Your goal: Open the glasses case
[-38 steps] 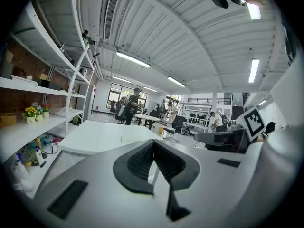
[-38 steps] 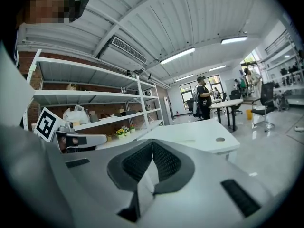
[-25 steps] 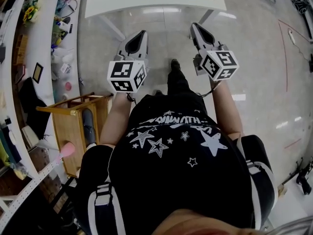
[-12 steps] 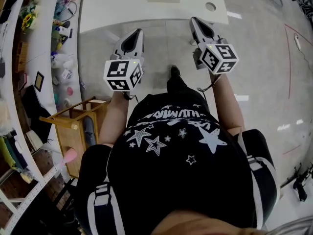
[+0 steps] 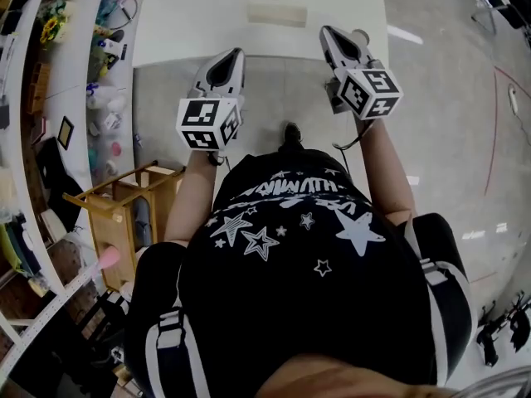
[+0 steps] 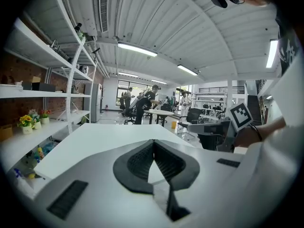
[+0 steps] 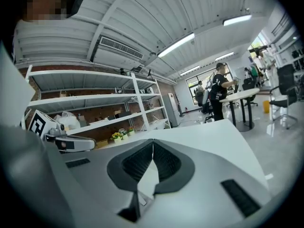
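Observation:
A pale beige glasses case (image 5: 276, 14) lies closed on the white table (image 5: 191, 15) in the head view, ahead of both grippers and between their lines. My left gripper (image 5: 235, 53) is held at the table's near edge, its jaws shut with nothing in them. My right gripper (image 5: 326, 31) reaches just over that edge, right of the case, and is also shut and empty. In the left gripper view the left gripper (image 6: 153, 140) has its tips touching above the white table (image 6: 95, 141); the right gripper (image 7: 152, 140) looks the same in its own view. Neither gripper view shows the case.
White shelving (image 5: 50, 98) with small items runs along the left, and a wooden cart (image 5: 124, 206) stands beside the person. A round hole (image 5: 359, 36) sits in the table by the right gripper. People work at other tables (image 7: 240, 96) in the background.
The person has stepped toward the table, which has come down the head view with the case. Both grippers, still shut, have gone from over the floor to the table's near edge.

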### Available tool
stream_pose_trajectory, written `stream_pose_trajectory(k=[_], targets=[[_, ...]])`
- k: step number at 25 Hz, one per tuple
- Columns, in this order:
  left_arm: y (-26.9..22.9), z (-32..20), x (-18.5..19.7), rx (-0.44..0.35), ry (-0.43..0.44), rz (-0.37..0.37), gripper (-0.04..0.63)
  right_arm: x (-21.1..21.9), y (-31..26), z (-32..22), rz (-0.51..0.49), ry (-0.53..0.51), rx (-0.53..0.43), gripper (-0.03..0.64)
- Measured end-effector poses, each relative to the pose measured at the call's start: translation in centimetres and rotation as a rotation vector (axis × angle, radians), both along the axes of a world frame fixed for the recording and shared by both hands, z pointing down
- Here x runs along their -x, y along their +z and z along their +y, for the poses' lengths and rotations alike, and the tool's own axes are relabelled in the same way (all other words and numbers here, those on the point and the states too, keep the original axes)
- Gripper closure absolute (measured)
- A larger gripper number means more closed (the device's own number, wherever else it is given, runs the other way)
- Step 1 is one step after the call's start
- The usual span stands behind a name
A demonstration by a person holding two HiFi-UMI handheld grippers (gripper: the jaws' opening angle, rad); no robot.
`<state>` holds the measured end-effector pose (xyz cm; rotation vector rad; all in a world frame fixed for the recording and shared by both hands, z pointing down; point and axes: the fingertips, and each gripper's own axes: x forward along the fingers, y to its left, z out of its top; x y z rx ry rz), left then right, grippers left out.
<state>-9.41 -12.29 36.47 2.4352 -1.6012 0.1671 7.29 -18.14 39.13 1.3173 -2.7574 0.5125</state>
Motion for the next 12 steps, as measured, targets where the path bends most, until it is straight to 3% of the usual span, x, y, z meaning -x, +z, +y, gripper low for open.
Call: stream_pose_trajectory(k=[7, 12], targets=[[0.6, -3.5, -0.5, 0.02, -0.022, -0.009, 0.583, -0.2, 1.5, -4.2, 0.011, -0.052, 0.031, 0.609], [1.6, -3.9, -0.7, 0.037, -0.008, -0.016, 0.583, 0.0, 2.2, -4.4, 0.005, -0.049, 0.047, 0.609]])
